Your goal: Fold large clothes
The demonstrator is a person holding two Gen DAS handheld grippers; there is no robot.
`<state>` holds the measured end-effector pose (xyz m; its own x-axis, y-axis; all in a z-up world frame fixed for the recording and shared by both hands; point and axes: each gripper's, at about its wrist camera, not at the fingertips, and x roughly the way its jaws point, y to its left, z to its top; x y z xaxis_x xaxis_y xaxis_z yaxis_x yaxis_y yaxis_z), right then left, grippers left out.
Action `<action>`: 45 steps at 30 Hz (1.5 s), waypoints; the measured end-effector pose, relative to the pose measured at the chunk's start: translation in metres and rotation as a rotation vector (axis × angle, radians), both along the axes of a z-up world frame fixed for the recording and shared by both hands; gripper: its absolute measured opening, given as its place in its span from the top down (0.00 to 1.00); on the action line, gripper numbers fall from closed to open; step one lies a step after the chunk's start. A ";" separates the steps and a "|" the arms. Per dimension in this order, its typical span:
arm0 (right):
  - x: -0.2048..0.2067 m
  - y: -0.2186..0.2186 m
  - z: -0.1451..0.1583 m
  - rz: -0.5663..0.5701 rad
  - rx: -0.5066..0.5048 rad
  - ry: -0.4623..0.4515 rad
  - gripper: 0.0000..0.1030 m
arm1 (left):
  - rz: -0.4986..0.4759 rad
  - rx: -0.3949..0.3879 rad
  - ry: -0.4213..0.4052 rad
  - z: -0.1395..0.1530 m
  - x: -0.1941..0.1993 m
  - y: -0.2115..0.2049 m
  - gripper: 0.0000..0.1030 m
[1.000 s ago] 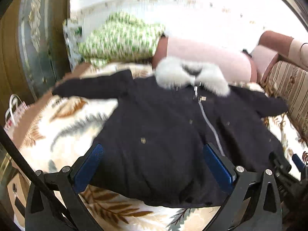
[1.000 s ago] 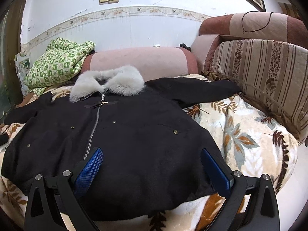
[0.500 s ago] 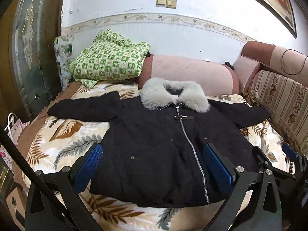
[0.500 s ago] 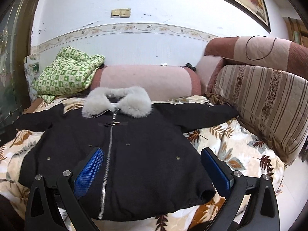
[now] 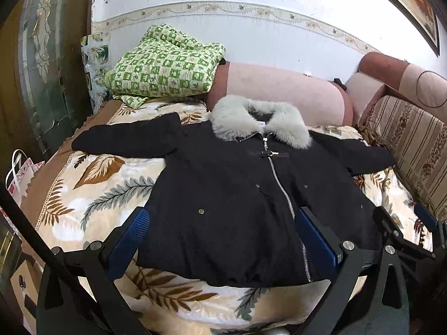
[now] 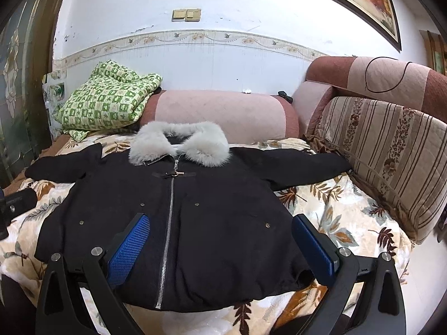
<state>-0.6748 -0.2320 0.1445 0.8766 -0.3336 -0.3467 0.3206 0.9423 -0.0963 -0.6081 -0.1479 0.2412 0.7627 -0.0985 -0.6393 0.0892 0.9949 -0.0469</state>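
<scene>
A black zipped coat [image 5: 240, 195] with a grey fur collar [image 5: 259, 124] lies flat, front up and sleeves spread, on a leaf-print blanket [image 5: 92, 195]. It also shows in the right wrist view [image 6: 173, 217]. My left gripper [image 5: 223, 240] is open and empty, held back above the coat's hem. My right gripper [image 6: 220, 243] is open and empty, also above the hem; it shows at the right edge of the left wrist view [image 5: 419, 223].
A folded green checked quilt [image 5: 164, 67] rests at the back left against a pink bolster [image 5: 279, 92]. A striped sofa back [image 6: 391, 153] runs along the right. A glass door [image 5: 42, 69] and a gift bag [image 5: 19, 173] stand at the left.
Both grippers have drawn back and up from the coat, so more of it and the wall shows. Both stay open and the coat has not moved.
</scene>
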 end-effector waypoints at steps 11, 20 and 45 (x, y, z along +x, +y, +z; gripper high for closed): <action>0.050 -0.014 -0.017 0.013 0.043 0.095 0.01 | -0.011 0.049 0.091 -0.051 0.127 0.024 0.00; 0.081 -0.014 -0.024 0.033 0.028 0.134 0.01 | 0.009 0.018 0.127 -0.087 0.183 0.046 0.00; 0.087 -0.021 -0.034 0.022 0.071 0.167 0.01 | 0.062 -0.071 0.232 -0.119 0.213 0.071 0.00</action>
<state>-0.5874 -0.2526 0.1107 0.8116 -0.2844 -0.5104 0.2848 0.9553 -0.0794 -0.3947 -0.0774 0.1217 0.6020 -0.1072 -0.7913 0.0067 0.9916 -0.1292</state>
